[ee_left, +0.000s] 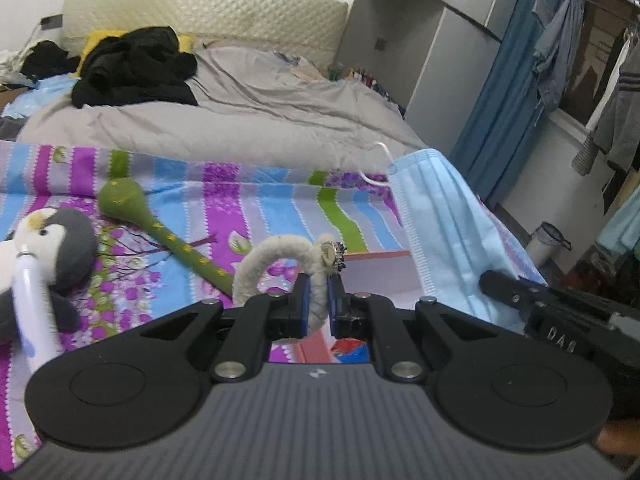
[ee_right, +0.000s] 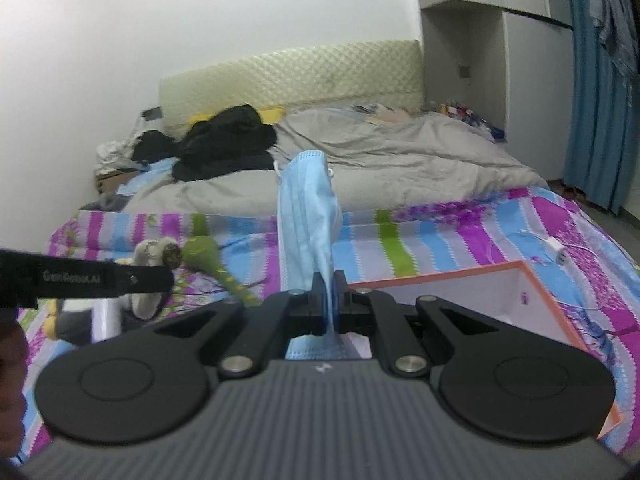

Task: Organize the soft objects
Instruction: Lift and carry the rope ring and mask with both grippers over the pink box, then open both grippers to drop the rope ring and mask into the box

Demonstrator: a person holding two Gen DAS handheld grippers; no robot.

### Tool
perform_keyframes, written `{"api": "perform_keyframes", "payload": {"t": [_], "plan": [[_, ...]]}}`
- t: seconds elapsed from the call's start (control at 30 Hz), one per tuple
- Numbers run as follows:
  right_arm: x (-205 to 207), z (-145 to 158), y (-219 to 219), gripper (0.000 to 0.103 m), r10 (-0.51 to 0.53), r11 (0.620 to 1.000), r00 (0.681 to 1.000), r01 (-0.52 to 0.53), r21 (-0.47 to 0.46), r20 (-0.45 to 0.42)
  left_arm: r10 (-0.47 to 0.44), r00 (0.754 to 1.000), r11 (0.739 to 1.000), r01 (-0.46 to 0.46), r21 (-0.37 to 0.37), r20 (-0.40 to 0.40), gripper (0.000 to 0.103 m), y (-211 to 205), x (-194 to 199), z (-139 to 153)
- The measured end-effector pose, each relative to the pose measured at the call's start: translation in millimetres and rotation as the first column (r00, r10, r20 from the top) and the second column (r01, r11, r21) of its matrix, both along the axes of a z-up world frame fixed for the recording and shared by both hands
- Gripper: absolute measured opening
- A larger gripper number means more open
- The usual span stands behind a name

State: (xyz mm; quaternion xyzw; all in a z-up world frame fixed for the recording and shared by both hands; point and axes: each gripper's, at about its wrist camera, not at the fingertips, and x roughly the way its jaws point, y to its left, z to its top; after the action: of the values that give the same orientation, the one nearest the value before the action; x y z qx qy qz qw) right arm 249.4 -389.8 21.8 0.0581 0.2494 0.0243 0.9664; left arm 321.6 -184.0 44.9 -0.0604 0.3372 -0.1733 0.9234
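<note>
Striped bedsheet (ee_left: 280, 200) fills the scene, with a pink-rimmed box (ee_right: 532, 276) at four o'clock. Risk: the fuzzy white hair band (ee_left: 280, 252) may slip, pinched only at one spot by the left gripper (ee_left: 318, 304), nearly closed. The right gripper (ee_right: 330, 304), clamped tight, holds a limp blue face mask (ee_right: 308, 216) that could snag the rim.

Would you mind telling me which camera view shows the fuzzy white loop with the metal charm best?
The left wrist view: the fuzzy white loop sits centre frame, pinched in the left gripper, its arch and charm clear. The right wrist view shows it small and blurred at the left edge, partly behind the gripper's finger.
</note>
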Motion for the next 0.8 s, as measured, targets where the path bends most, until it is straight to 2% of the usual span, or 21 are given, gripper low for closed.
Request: {"api": "perform_keyframes", "payload": {"t": [0.2, 0.43, 0.63, 0.8], "plan": [[23.1, -14.7, -43.9, 0.006, -0.081, 0.996, 0.992, 0.083, 0.024, -0.094, -0.052, 0.996, 0.998, 0.054, 0.014, -0.071, 0.012, -45.3, 31.3, -21.9], [43.9, -52.3, -76.8, 0.007, -0.128, 0.991, 0.967, 0.133, 0.007, -0.22, -0.109, 0.983, 0.992, 0.116, 0.043, -0.149, 0.012, -96.0, 62.6, -60.2], [52.5, -94.8, -91.8, 0.008, -0.157, 0.987, 0.935, 0.159, -0.019, -0.319, -0.129, 0.966, 0.984, 0.154, 0.094, -0.224, 0.012, -118.8, 78.1, -97.2], [52.2, -119.9, -102.7, 0.008, -0.161, 0.983, 0.91, 0.18, 0.015, -0.382, -0.152, 0.957, 0.977, 0.184, 0.111, -0.249, 0.012, -129.6, 79.3, -117.1]]}}
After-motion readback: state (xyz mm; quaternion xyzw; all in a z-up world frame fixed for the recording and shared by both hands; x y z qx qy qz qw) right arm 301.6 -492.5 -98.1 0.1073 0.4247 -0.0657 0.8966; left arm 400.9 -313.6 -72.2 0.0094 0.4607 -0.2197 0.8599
